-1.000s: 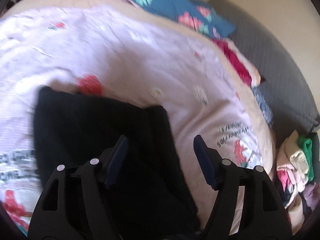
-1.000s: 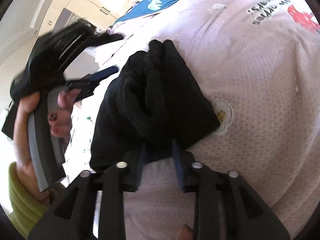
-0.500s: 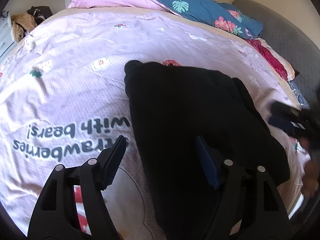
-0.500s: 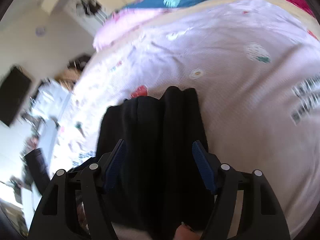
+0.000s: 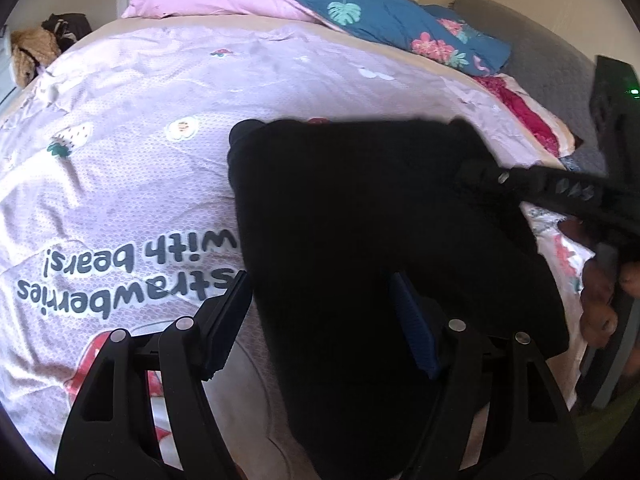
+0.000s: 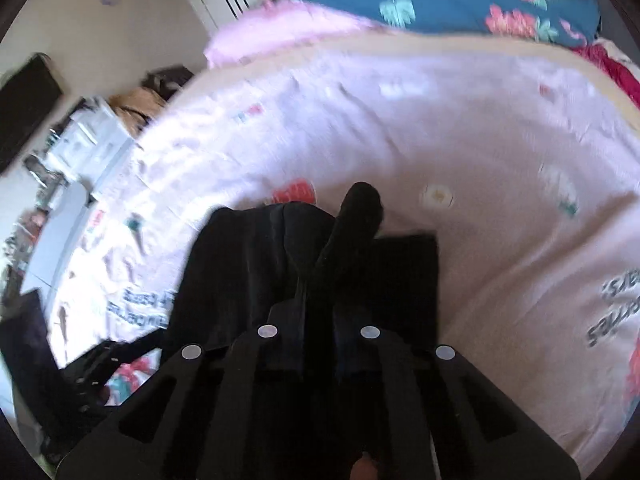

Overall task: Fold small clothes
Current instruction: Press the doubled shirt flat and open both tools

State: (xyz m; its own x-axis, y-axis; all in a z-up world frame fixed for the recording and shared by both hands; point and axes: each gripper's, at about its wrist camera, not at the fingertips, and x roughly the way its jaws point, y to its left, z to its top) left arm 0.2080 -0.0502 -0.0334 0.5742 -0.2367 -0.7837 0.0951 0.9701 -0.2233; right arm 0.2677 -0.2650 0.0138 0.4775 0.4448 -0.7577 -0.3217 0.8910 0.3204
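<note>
The black garment (image 5: 360, 248) lies with its long axis running near to far on the bed (image 5: 120, 128); the right gripper (image 6: 320, 316) seemingly pinches its near fold, while the left gripper (image 5: 320, 320) hovers wide over its left edge.

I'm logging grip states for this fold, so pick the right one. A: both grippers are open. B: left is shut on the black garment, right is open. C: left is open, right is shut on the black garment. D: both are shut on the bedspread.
C: the left gripper has its fingers spread wide over the black garment, while the right gripper has its fingers pinched together on a raised fold of it.
</note>
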